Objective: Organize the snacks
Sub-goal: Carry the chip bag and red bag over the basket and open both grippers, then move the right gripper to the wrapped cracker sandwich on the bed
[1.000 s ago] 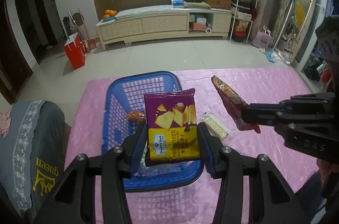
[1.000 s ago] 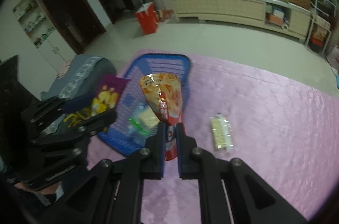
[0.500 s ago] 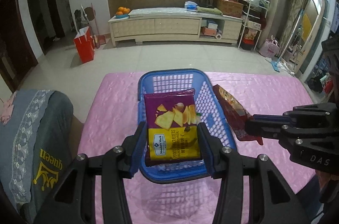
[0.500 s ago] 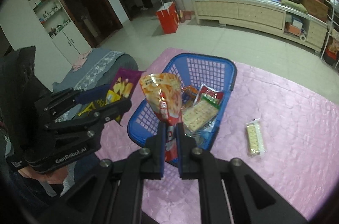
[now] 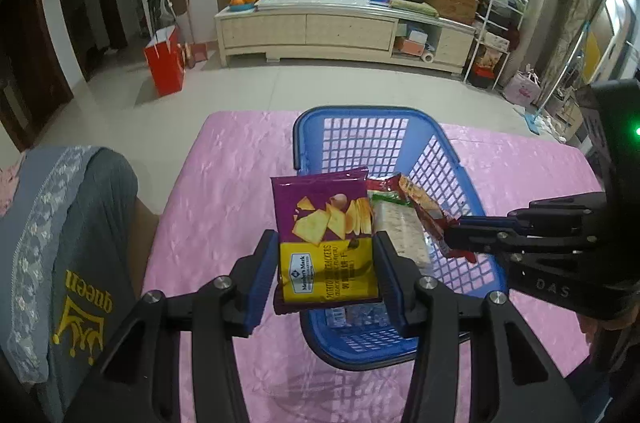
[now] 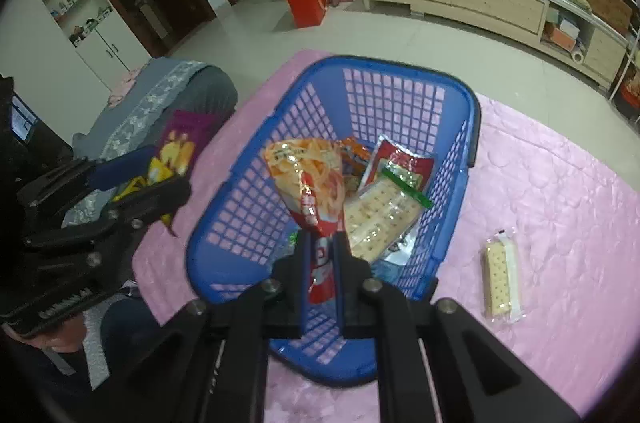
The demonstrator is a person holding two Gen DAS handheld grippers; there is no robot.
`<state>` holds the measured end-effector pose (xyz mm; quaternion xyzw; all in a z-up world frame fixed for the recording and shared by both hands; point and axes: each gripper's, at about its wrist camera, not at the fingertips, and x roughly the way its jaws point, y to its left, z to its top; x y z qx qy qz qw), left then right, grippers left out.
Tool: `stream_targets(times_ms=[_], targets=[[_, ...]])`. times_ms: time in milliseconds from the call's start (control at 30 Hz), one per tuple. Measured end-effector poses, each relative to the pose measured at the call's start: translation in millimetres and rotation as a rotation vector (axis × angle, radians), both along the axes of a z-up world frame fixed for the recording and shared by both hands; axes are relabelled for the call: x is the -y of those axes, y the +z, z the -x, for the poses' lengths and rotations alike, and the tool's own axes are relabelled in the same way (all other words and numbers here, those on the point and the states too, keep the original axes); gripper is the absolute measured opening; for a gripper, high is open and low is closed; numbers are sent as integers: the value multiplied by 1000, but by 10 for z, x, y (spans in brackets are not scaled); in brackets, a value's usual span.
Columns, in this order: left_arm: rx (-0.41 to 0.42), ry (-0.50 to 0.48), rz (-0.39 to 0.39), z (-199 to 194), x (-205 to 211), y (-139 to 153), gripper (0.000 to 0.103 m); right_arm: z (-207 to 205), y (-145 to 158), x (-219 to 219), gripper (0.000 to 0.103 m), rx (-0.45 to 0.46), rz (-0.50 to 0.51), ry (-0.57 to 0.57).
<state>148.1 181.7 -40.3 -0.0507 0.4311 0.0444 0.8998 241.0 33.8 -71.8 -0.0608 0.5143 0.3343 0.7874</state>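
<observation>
Clamping a purple and yellow chip bag by its two side edges, the left gripper holds it upright above the near left corner of the blue basket. The bag hangs in the air and does not touch the basket.

The right gripper is closed tight on the red lower end of an orange snack bag, with its jaws nearly together. That bag stands up from the gripper over the basket's near half, leaning toward the basket's left wall. In the left wrist view the same bag shows edge-on, coming in over the basket's right rim, with the right gripper behind it.

Inside the basket lies a clear pack of pale crackers with a green strip, leaning against the right wall. A red and white packet lies partly under it toward the far end, and a small orange packet sits just beside that one. More wrappers lie at the bottom, too hidden to make out.

Right of the basket, well apart from it, a single wrapped cracker bar lies flat on the pink quilted surface. The basket stands on this surface. Left of the basket, off the surface's edge, there is a grey cushion with yellow lettering.
</observation>
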Motion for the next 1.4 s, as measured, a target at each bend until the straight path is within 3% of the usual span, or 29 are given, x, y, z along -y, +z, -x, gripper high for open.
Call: stream_targets(times_ms=[300, 333, 433, 467, 600, 733, 900, 967, 1200, 1400], targets=[[-24, 6, 9, 8, -12, -60, 45, -76, -92, 43, 21, -2, 15, -30], [-24, 6, 10, 12, -8, -50, 45, -80, -80, 62, 27, 0, 10, -35], [-20, 4, 12, 37, 8, -15, 45, -76, -35, 147, 63, -2, 1, -48], [-18, 1, 10, 42, 24, 1, 45, -70, -14, 177, 70, 1, -3, -51], [-19, -7, 9, 35, 100, 30, 45, -56, 53, 326, 74, -5, -15, -76], [-27, -20, 29, 14, 185, 22, 45, 9, 139, 459, 88, 5, -46, -92], [-52, -14, 49, -46, 209, -84, 45, 108, 334, 751, 90, 70, -203, -208], [-60, -11, 62, -63, 204, -129, 45, 119, 390, 871, 103, 88, -265, -251], [-75, -18, 79, -95, 228, -275, 46, -25, 277, 929, 103, 95, -172, -296], [-95, -29, 99, -119, 235, -399, 46, 93, 205, 714, 103, 221, -9, -237]])
